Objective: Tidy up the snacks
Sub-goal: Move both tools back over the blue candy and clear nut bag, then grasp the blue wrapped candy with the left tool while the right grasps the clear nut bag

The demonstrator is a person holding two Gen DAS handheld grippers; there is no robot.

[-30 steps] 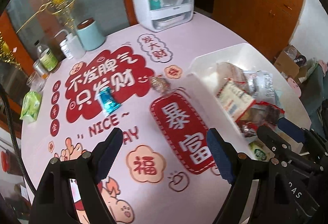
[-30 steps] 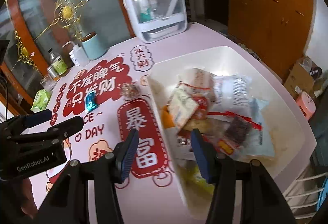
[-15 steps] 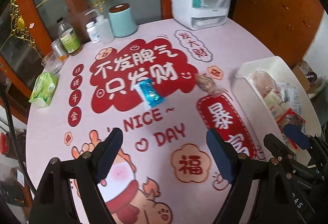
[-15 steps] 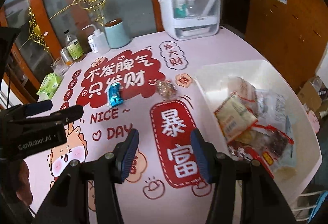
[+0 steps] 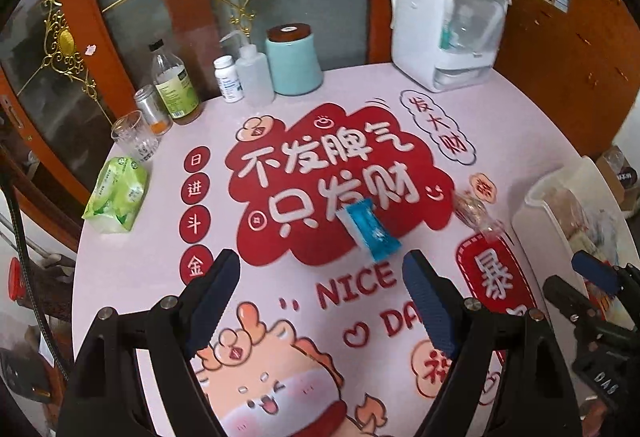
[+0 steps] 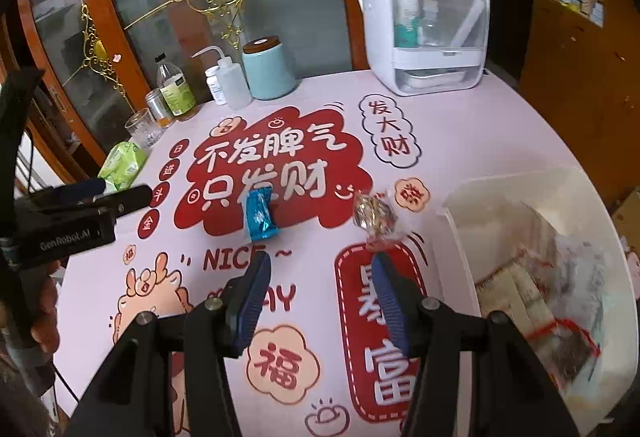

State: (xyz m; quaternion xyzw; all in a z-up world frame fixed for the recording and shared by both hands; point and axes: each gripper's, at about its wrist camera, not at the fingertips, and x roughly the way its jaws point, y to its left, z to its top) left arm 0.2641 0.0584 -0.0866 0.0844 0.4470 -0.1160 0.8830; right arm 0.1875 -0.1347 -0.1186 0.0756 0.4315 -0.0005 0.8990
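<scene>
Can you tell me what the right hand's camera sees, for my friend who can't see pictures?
The open right gripper hovers above a pink table, holding nothing. Just beyond it lie a blue snack packet and a clear-wrapped snack. A white bin with snacks inside sits at the right.

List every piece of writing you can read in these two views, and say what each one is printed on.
"不发脾气 只发财": tablecloth, big red cloud.
"NICE ~ DAY": tablecloth.
"发大财": tablecloth, outlined cloud.
"暴富": tablecloth, red tag.
"福": tablecloth, peach cloud.
"日进斗金": tablecloth, red dots.
"GenRobot.AI": left tool.
Bottle labels, tissue pack, blue snack: unreadable.
</scene>
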